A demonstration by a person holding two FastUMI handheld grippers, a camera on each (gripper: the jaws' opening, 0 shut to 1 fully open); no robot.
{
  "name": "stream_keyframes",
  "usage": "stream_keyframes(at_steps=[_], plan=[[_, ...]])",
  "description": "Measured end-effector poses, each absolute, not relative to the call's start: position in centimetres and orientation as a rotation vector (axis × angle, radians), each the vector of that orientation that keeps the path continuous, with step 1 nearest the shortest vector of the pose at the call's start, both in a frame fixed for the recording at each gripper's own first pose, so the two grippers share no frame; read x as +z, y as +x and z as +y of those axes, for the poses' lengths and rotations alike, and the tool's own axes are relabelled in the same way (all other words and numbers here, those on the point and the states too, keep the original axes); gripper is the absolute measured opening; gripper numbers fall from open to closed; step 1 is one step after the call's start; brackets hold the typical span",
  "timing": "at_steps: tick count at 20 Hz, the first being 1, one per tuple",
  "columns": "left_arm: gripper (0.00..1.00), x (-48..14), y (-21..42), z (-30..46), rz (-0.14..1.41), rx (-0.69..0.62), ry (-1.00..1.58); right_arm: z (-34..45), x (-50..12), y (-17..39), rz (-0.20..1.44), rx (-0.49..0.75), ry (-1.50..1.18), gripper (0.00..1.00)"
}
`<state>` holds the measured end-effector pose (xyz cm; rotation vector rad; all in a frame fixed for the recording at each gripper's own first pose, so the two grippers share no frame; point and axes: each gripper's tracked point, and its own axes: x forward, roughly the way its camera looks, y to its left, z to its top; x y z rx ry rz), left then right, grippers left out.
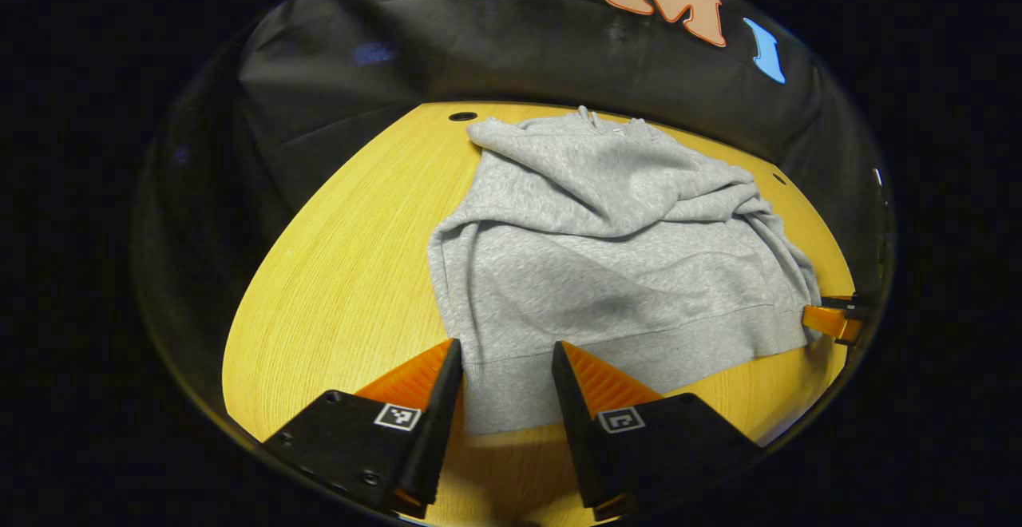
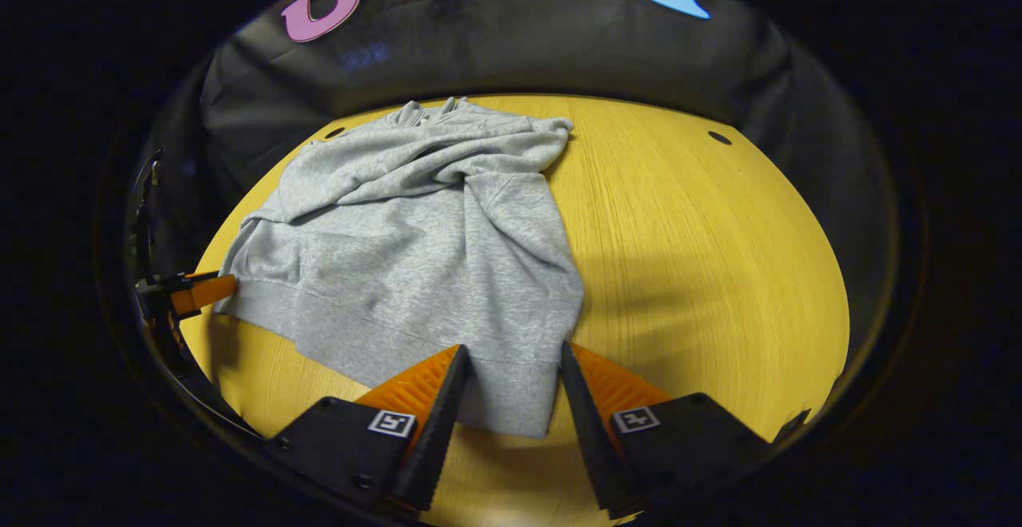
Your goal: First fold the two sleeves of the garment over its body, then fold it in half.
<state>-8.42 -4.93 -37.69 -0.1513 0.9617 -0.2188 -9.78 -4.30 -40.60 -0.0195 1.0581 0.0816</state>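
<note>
**Two open grippers at the hem, ready for the half-fold**

Both sleeves are lying across the body of the grey garment [image 1: 607,263], bunched toward the collar end, so the sleeve folds look done and the fold in half appears to be the step in hand. The garment is resting flat on the yellow wooden table [image 1: 343,271], collar toward the booth wall and hem band toward the cameras.

The left gripper [image 1: 505,371] is sitting at one hem corner with its jaws apart, a strip of hem cloth lying between the fingers but not pinched. The right gripper [image 2: 511,375] is doing the same at the other hem corner, jaws spread with the cloth edge between them. Each view is also catching the other gripper's fingertip at the far end of the hem, just beside the fabric.

To do this step well, in my judgement, each gripper should be closing on the full thickness of the hem band, both layers, well in from the very corner so that the cloth is not slipping out. Both should be lifting together and at the same height, carrying the hem toward the collar without dragging the piled sleeves out of place. The sleeve bundle is looking loose and ridged, so a low, slow arc is likely safest; a fast pull could be tumbling it sideways and leaving the fold crooked.
</note>
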Motion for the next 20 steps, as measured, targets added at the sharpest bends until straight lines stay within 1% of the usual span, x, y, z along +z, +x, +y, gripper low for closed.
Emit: stream_keyframes(at_steps=[1, 2, 3, 4, 5, 6, 7, 8, 9, 10, 16, 20], plan=[[0.59, -37.7, -8.3, -5.2, 0.964, -0.23, -0.153, -3.8, -40.5, -9.9, 1.067, 0.096, -0.012, 0.67], [0.5, -37.6, -8.3, -5.4, 0.962, -0.244, -0.158, -3.7, -40.4, -9.8, 1.067, 0.097, -0.023, 0.58], [0.44, -37.5, -8.2, -5.7, 0.958, -0.253, -0.17, -3.5, -40.5, -9.9, 1.076, 0.117, -0.025, 0.49], [0.29, -37.4, -8.2, -5.9, 0.953, -0.25, -0.185, -2.5, -40.1, -10.3, 1.097, 0.133, 0.003, 0.39], [0.2, -37.3, -8.2, -5.9, 0.951, -0.249, -0.195, -2.7, -40.4, -9.8, 1.091, 0.132, 0.005, 0.3], [0.15, -37.3, -8.1, -6.0, 0.947, -0.251, -0.206, -2.6, -40.6, -10.2, 1.113, 0.147, 0.002, 0.2], [0.1, -37.3, -8.0, -6.1, 0.945, -0.243, -0.229, -2.5, -40.4, -10.0, 1.122, 0.148, 0.004, 0.13], [0.05, -37.2, -8.0, -6.1, 0.94, -0.236, -0.254, -2.4, -40.4, -9.9, 1.135, 0.154, 0.005, 0.13], [0.01, -37.1, -8.0, -6.1, 0.944, -0.238, -0.267, -2.4, -40.8, -9.5, 1.126, 0.142, 0.008, 0.13], [0.0, -37.2, -8.1, -6.1, 0.955, -0.243, -0.274, -2.5, -40.1, -10.1, 1.136, 0.154, -0.005, 0.04], [0.0, -36.9, -8.6, -5.7, 1.0, -0.28, -0.244, -2.3, -39.2, -10.0, 1.167, 0.179, 0.026, 0.04], [0.0, -36.9, -8.5, -5.5, 1.031, -0.281, -0.249, -2.3, -39.1, -9.8, 1.2, 0.201, 0.058, 0.04]])
